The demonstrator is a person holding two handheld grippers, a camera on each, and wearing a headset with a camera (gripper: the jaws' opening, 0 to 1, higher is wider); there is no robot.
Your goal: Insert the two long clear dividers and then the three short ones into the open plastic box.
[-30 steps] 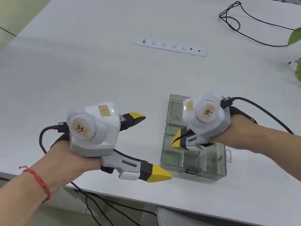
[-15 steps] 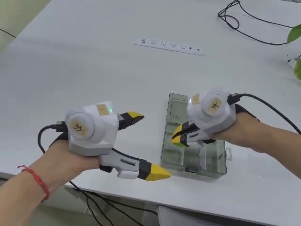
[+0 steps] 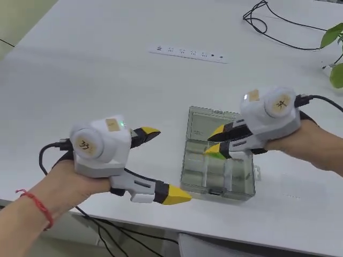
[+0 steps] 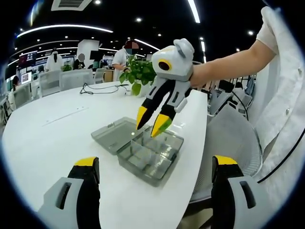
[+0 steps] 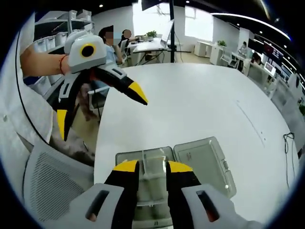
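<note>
The box (image 3: 236,194) lies open on the tabletop (image 3: 96,64) near its front edge, with the lid folded flat on the far side. Clear dividers (image 4: 148,153) stand inside and split it into cells; I cannot count them. The right claw (image 3: 215,142) hangs just above the box, jaws only a narrow slit apart. I cannot tell whether a clear piece sits between them. The left claw (image 3: 167,164) is spread wide and empty, to the left of the box and raised off the tabletop.

I judge the step in hand to be seating or checking a short divider.
1. Align the piece with its slots.
2. Keep it upright.
3. Press both ends down evenly.
4. Brace the box wall with the left claw, since the box may slide.
</note>
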